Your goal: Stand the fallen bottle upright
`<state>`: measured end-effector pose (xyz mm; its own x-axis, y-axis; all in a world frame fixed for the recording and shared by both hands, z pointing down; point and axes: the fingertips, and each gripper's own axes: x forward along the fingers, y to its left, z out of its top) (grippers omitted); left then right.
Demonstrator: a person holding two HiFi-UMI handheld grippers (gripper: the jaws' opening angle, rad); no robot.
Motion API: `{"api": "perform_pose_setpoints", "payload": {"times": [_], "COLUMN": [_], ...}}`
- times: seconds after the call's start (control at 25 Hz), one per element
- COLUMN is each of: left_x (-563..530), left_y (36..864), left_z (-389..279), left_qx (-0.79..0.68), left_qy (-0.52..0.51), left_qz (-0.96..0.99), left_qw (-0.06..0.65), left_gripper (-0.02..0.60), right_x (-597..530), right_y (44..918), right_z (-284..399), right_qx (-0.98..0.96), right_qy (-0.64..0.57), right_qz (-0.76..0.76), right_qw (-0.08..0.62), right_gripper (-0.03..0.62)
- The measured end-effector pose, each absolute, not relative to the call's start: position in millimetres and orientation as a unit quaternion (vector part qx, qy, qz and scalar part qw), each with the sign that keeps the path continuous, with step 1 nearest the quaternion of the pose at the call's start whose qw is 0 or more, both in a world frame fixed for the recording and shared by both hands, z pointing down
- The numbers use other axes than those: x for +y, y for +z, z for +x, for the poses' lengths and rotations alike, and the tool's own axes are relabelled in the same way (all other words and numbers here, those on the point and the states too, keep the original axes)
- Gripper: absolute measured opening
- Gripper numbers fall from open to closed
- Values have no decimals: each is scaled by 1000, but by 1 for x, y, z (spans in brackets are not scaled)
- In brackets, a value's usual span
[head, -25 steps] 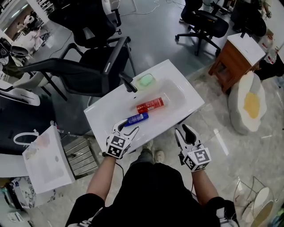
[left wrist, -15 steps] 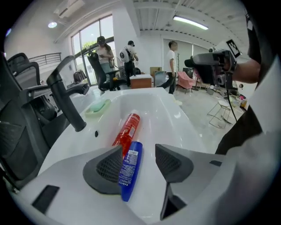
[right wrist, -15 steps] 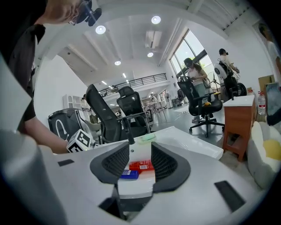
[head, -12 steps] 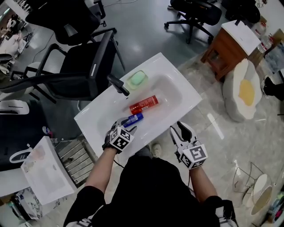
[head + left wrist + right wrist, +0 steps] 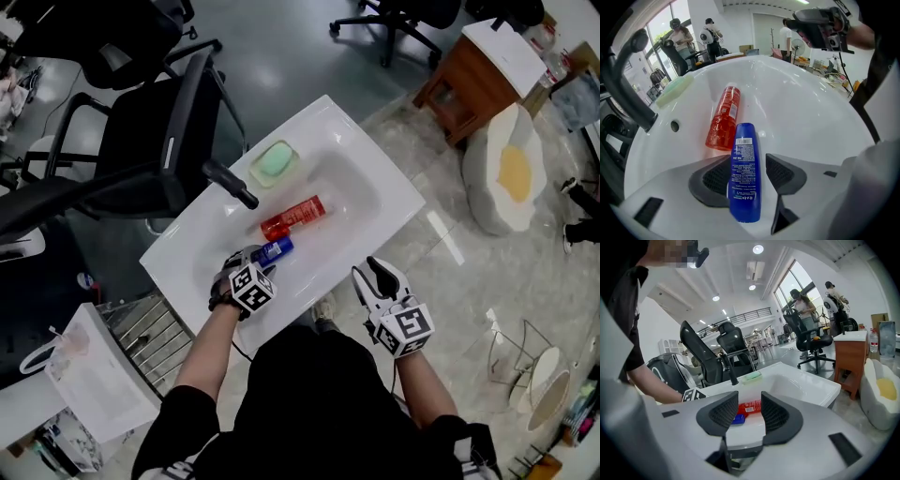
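Note:
A blue bottle (image 5: 274, 250) lies on its side on the near part of the white sink (image 5: 394, 202). A red bottle (image 5: 292, 217) lies flat just beyond it, in the basin. My left gripper (image 5: 246, 260) points steeply down, its jaws either side of the blue bottle (image 5: 744, 168). A gap shows at the right pad, so it is open. The red bottle (image 5: 723, 119) lies past its fingertips. My right gripper (image 5: 373, 274) hangs open and empty off the sink's near edge. Through its jaws (image 5: 749, 414) I see the red bottle (image 5: 751, 406) and blue bottle (image 5: 737, 418).
A black faucet (image 5: 230, 183) and a green soap (image 5: 274, 161) in its dish stand at the sink's far side. Black office chairs (image 5: 141, 141) crowd behind it. To the right stand a wooden cabinet (image 5: 473, 80) and an egg-shaped cushion (image 5: 511, 178). A white bag (image 5: 98, 375) sits at lower left.
My left gripper came down and tipped steeply over the blue bottle, which now lies between its jaws. My right gripper sank a little toward the sink's near edge.

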<state>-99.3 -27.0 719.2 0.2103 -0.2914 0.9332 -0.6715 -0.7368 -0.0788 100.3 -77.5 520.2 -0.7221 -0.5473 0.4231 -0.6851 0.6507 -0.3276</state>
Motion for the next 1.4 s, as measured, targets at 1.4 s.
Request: {"api": "perform_pose_setpoints", "payload": {"times": [1.4], "left_x": [-33], "left_y": [757], "left_z": [-100], "left_qx": [-176], "left_qy": [550], "left_qz": [765], "left_qw": [286], "left_gripper": [284], "right_x": [-80], "right_y": [549], "right_z": [62], "right_qx": [-892], "right_qy": [271], "right_qz": [317], "right_qw": [176], "right_gripper": [123]}}
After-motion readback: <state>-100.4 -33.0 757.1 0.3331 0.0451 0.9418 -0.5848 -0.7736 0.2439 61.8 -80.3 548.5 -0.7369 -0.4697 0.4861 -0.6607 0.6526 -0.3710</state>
